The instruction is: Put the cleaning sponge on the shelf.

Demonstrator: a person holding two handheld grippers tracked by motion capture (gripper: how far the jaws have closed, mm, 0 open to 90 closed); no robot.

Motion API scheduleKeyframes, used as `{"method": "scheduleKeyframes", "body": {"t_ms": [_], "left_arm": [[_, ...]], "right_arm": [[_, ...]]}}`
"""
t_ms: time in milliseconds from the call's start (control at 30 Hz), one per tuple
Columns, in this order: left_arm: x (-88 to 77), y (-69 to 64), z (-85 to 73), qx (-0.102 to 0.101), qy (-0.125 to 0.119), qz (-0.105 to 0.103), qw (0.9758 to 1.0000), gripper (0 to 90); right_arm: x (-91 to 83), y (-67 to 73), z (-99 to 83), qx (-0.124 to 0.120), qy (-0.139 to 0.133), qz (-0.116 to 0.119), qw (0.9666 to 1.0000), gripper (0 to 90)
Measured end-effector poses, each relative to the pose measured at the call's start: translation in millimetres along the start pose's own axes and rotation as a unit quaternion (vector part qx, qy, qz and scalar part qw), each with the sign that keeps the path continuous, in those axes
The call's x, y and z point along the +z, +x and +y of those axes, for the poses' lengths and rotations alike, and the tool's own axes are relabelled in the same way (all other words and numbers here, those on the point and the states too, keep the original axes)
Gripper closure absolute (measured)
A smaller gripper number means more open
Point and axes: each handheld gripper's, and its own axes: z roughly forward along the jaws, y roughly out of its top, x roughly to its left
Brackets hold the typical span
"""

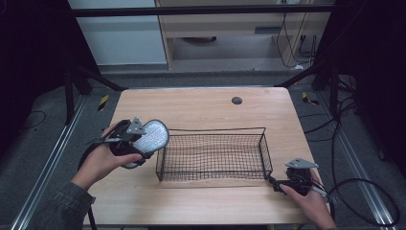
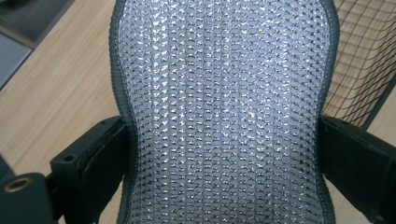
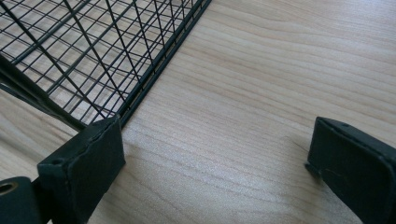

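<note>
A silvery mesh pad with a dark bound edge (image 1: 151, 137) (image 2: 224, 112) is held in the air at the left end of the black wire basket (image 1: 213, 155). My left gripper (image 1: 136, 143) (image 2: 224, 158) is shut on it, one jaw on each side of the pad. The basket holds nothing that I can see. My right gripper (image 1: 276, 184) (image 3: 217, 158) rests low over the wooden table by the basket's near right corner (image 3: 107, 60). Its jaws stand wide apart with bare wood between them.
A small dark round disc (image 1: 236, 100) sits on the table (image 1: 206, 108) near the far edge. Cables (image 1: 364, 191) trail on the floor to the right. Bare wood lies in front of and behind the basket.
</note>
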Motion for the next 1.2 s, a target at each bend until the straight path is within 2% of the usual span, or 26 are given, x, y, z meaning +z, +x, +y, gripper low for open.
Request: {"method": "scheduleKeyframes", "body": {"t_ms": [233, 533, 900, 1200], "left_arm": [[5.1, -13.2, 25.5, 0.033, -0.004, -0.010, 0.9994, 4.8], [12.4, -33.9, 59.4, 0.080, -0.003, -0.026, 0.9965, 4.9], [22.6, -53.5, 87.1, 0.117, -0.004, -0.044, 0.9921, 4.9], [33.6, -63.2, 100.0, 0.131, -0.006, -0.055, 0.9898, 4.8]], "right_arm": [[0.0, -0.1, 0.0, -0.001, 0.000, 0.000, 1.0000, 4.0], [0.1, -0.2, 0.0, -0.001, 0.000, 0.000, 1.0000, 4.0], [0.0, -0.1, 0.2, 0.000, 0.001, 0.001, 1.0000, 4.0], [0.1, -0.1, 0.3, 0.000, 0.001, 0.000, 1.0000, 3.9]]}}
